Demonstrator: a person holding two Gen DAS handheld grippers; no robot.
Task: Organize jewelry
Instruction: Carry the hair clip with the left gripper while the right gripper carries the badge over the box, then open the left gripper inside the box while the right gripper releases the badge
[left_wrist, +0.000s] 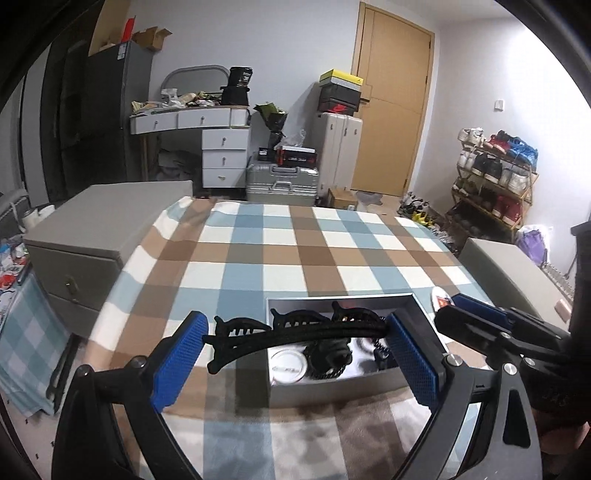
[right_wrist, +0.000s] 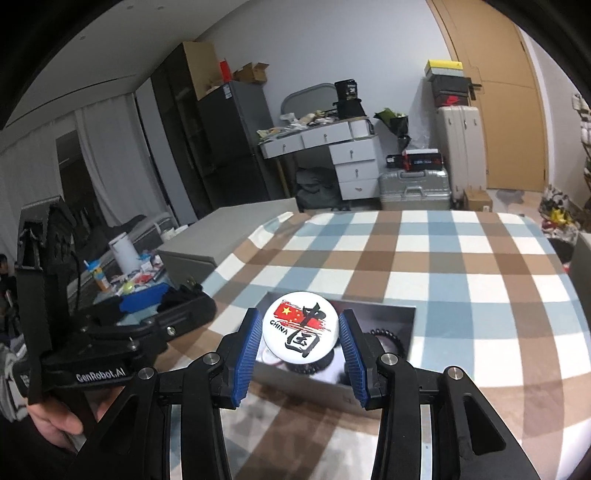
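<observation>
My left gripper (left_wrist: 295, 336) is shut on a long black hair clip (left_wrist: 295, 328), held crosswise between its blue pads just above a grey open box (left_wrist: 332, 391). The box sits on the checked table and holds a round tin (left_wrist: 288, 365), black beads (left_wrist: 328, 356) and another black clip (left_wrist: 295, 317). My right gripper (right_wrist: 301, 332) is shut on a round white badge (right_wrist: 300, 326) with a red flag and "CHINA" on it, held over the same box (right_wrist: 314, 384). The right gripper also shows at the right of the left wrist view (left_wrist: 476, 314).
A checked cloth (left_wrist: 314, 251) covers the table. A grey drawer cabinet (left_wrist: 96, 236) stands at its left and another grey unit (left_wrist: 513, 273) at its right. The left gripper's body (right_wrist: 96, 354) is at the left of the right wrist view. Suitcases, a desk and a shoe rack are beyond.
</observation>
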